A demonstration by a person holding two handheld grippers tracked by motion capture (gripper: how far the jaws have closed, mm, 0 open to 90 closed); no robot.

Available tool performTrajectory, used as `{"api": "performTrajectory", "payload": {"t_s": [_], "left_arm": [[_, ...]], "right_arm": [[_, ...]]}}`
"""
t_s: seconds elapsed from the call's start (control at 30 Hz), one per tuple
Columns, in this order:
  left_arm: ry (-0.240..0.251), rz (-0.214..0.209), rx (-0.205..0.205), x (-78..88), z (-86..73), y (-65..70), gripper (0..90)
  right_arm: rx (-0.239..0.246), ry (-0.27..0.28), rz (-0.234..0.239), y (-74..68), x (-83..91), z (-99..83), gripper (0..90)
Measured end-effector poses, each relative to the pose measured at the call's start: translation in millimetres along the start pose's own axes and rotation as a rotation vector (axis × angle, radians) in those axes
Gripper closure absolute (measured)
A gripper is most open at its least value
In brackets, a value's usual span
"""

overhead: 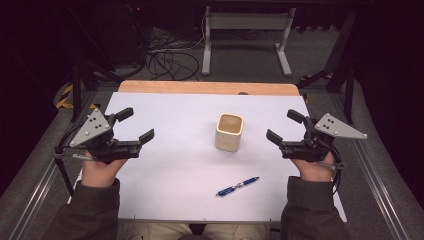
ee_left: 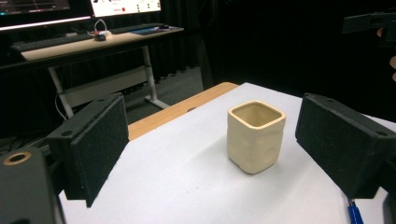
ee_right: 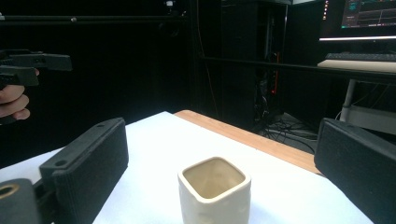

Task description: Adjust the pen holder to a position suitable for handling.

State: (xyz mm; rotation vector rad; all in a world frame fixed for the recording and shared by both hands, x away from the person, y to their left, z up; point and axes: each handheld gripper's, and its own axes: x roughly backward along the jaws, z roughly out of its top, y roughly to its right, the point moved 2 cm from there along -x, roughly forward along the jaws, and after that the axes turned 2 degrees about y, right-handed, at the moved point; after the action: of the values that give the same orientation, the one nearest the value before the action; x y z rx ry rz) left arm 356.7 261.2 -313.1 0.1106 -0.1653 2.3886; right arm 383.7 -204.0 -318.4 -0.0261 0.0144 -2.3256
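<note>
The left gripper (overhead: 136,125) at mid-left and the right gripper (overhead: 285,126) at mid-right both stand released, jaws spread and grasping nothing. Between them, right of centre, a cream square cup (overhead: 229,132) sits upright on the white table (overhead: 170,165). A blue pen (overhead: 238,186) lies below it.

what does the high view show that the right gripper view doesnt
High view alone: the blue pen lying on the white table cover near the person's edge, the right gripper seen from above with its grey plate, jaws open, and both sleeves.

Right gripper view alone: a lit monitor and a keyboard on a desk at the upper right.

Both: the cream square cup standing upright and empty, the white table cover, its wooden far edge, and the left gripper, open and apart from the cup.
</note>
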Motion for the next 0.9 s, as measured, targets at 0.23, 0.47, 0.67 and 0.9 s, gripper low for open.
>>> {"api": "performTrajectory", "payload": {"t_s": [0.23, 0.47, 0.67, 0.9], "left_arm": [[-0.046, -0.05, -0.01, -14.6, -4.4, 12.1, 12.2], [-0.085, -0.098, -0.033, -31.1, -10.0, 25.6, 13.5], [-0.104, -0.128, -0.045, -40.8, -12.4, 34.8, 13.7], [-0.12, -0.162, -0.039, -49.0, -15.1, 45.6, 14.8]], "right_arm": [[0.001, -0.002, 0.001, -0.2, 0.0, 0.0, 3.5], [-0.002, -0.01, 0.003, 1.7, -1.3, -2.1, 3.5], [0.002, -0.016, 0.003, 0.5, -1.9, -2.3, 3.6], [0.011, -0.036, 0.004, 0.5, -4.4, -4.7, 4.6]]}}
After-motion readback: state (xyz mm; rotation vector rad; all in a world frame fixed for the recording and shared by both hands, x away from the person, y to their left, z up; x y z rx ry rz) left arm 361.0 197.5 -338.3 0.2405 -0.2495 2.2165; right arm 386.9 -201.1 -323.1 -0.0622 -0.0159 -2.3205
